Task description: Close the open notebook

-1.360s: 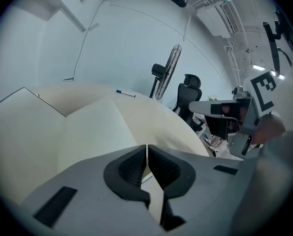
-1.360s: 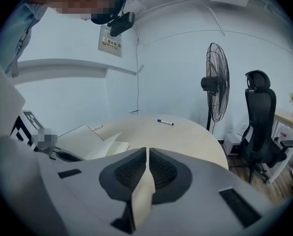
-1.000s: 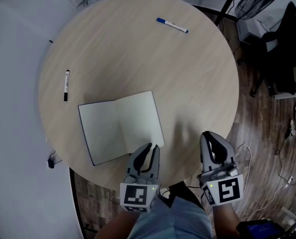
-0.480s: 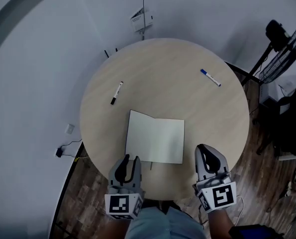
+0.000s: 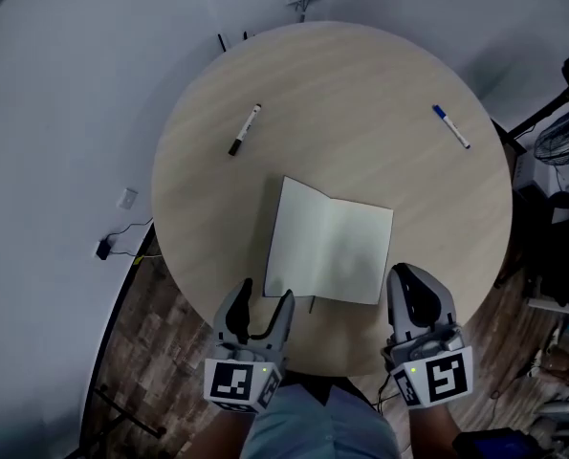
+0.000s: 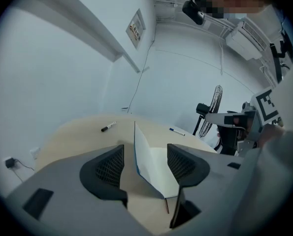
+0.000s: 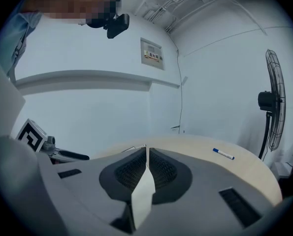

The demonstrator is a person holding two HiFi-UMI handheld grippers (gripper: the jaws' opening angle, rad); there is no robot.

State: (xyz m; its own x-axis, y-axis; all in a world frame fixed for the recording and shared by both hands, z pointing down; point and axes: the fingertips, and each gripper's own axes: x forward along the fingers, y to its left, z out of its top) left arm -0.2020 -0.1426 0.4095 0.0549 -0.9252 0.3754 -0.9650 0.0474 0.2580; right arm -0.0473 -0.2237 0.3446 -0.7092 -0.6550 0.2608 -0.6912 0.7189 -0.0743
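Notebook [image 5: 329, 251] lies open — left tool [image 5: 265, 295] just opened wide at its near corner, gripping nothing; right tool [image 5: 410, 280] closed, empty.

White-paged notebook [image 5: 330, 252], pale wood-grain table [image 5: 361, 84] — 1 black-capped marker [image 5: 245, 129], 1 blue-capped marker [image 5: 451, 126].

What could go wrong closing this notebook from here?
The left gripper, whose jaws have just been opening, faces the open notebook's near corner without gripping it: it may shove the notebook rather than lift a cover. The notebook lies near the table's edge, so a pull could drag it off.
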